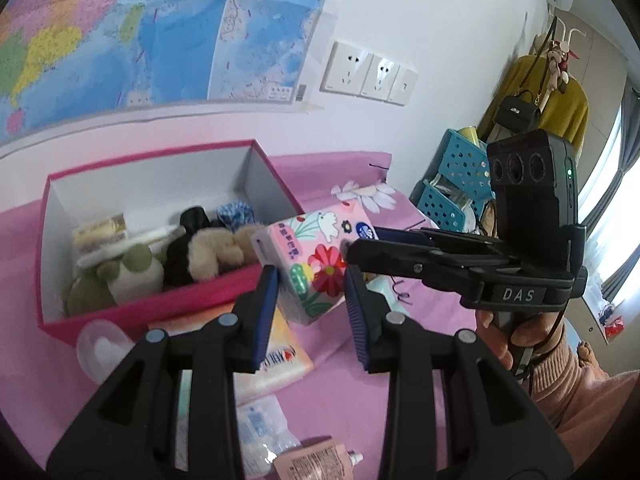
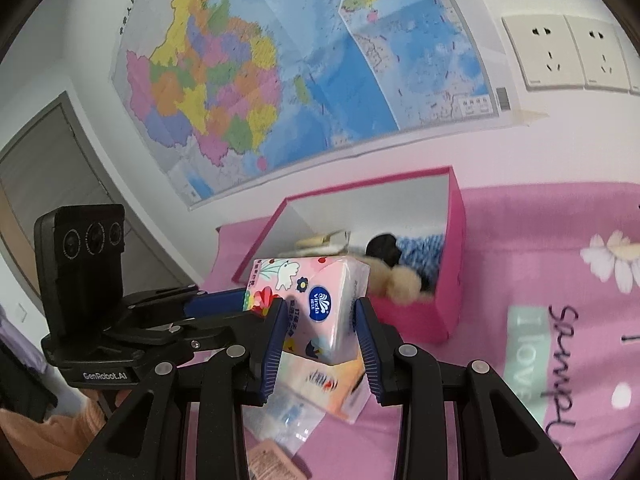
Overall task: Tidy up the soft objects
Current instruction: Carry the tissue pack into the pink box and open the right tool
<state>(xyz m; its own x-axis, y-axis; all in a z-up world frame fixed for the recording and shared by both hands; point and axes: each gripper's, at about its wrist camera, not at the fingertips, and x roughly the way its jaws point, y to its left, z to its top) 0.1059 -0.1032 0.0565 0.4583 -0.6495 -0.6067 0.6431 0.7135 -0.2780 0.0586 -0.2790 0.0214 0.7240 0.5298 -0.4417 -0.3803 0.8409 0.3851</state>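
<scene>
A pink flowered tissue pack (image 1: 316, 264) is held in the air just in front of the open pink box (image 1: 224, 292). Both grippers close on it from opposite sides: my left gripper (image 1: 312, 312) grips its near end, and my right gripper (image 2: 320, 344) grips the same tissue pack (image 2: 316, 300). The right gripper (image 1: 360, 248) reaches in from the right in the left wrist view. The box (image 2: 452, 272) holds plush toys (image 1: 212, 256), a black soft item (image 1: 188, 240) and blue knit fabric (image 2: 420, 252).
An orange-white tissue pack (image 1: 276, 356), clear plastic packets (image 1: 260, 432) and a pink tube (image 1: 316, 460) lie on the pink sheet below. A clear cup (image 1: 104, 348) lies by the box's front left corner. Blue baskets (image 1: 460, 184) stand at the right. A map covers the wall.
</scene>
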